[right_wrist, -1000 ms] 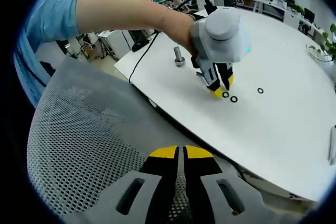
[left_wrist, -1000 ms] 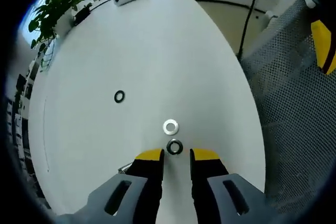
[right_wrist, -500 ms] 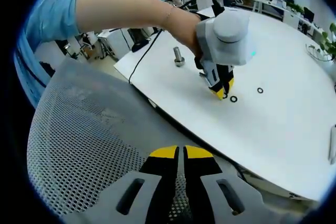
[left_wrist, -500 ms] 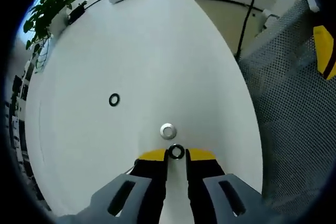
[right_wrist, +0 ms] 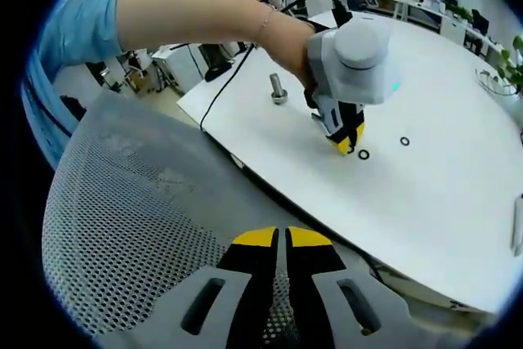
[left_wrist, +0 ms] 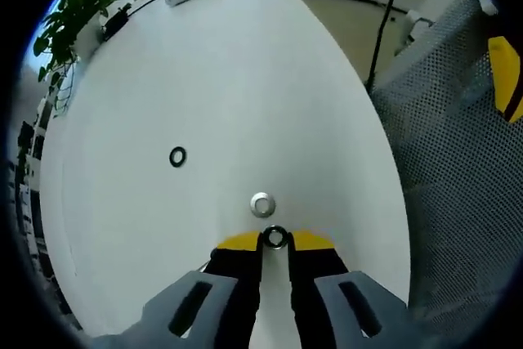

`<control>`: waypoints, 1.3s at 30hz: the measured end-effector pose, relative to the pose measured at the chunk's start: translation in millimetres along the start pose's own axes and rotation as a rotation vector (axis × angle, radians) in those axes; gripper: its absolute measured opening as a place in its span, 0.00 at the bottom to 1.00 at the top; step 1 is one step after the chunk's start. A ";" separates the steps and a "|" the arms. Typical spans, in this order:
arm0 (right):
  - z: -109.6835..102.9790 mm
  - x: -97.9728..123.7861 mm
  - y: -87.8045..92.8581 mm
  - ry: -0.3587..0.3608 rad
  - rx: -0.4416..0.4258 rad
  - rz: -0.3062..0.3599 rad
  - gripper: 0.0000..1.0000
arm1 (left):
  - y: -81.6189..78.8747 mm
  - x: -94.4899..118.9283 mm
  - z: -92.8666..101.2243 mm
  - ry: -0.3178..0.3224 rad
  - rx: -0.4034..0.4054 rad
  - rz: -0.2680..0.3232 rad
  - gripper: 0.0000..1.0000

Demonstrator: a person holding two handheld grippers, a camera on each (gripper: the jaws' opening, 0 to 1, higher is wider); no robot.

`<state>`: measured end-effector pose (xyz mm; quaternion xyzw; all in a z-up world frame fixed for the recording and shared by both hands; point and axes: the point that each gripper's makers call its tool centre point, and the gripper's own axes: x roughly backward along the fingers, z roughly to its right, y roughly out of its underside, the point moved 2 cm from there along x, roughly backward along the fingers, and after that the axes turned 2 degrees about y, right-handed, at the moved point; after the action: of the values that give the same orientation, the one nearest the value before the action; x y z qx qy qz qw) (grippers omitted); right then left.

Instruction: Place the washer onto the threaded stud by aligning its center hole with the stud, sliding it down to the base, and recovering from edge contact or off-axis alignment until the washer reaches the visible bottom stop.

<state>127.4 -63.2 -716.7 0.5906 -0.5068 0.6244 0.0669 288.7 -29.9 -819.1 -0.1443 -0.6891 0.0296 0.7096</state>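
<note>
Left claw (left_wrist: 274,241) lowered to the white desk (left_wrist: 245,79), yellow tips narrowed on a dark washer (left_wrist: 274,238) lying flat on the surface. Second, silver washer (left_wrist: 261,203) just beyond the tips; third, dark washer (left_wrist: 177,156) well apart to the left. Threaded stud (right_wrist: 279,87) upright near the desk edge, apart from the left claw and bare of washers. Right claw (right_wrist: 282,239) held off the desk over a grey mesh chair back (right_wrist: 139,218), tips nearly together, nothing between them.
</note>
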 end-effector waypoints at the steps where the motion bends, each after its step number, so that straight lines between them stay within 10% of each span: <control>1: -0.1 0.0 0.1 0.000 0.000 0.000 0.06 | 0.1 0.1 -1.1 -0.005 0.007 0.001 0.12; 21: -0.5 0.1 -0.1 -0.002 0.003 0.001 0.06 | 2.3 4.8 5.5 -0.027 -0.009 0.002 0.09; 39: -1.6 -0.5 0.8 -0.012 0.017 -0.013 0.06 | 10.9 70.7 -3.4 -0.092 0.020 0.056 0.09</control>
<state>125.9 -62.2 -717.2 0.5981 -0.4980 0.6247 0.0631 297.2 -2.9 -753.3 -0.1548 -0.7162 0.0632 0.6776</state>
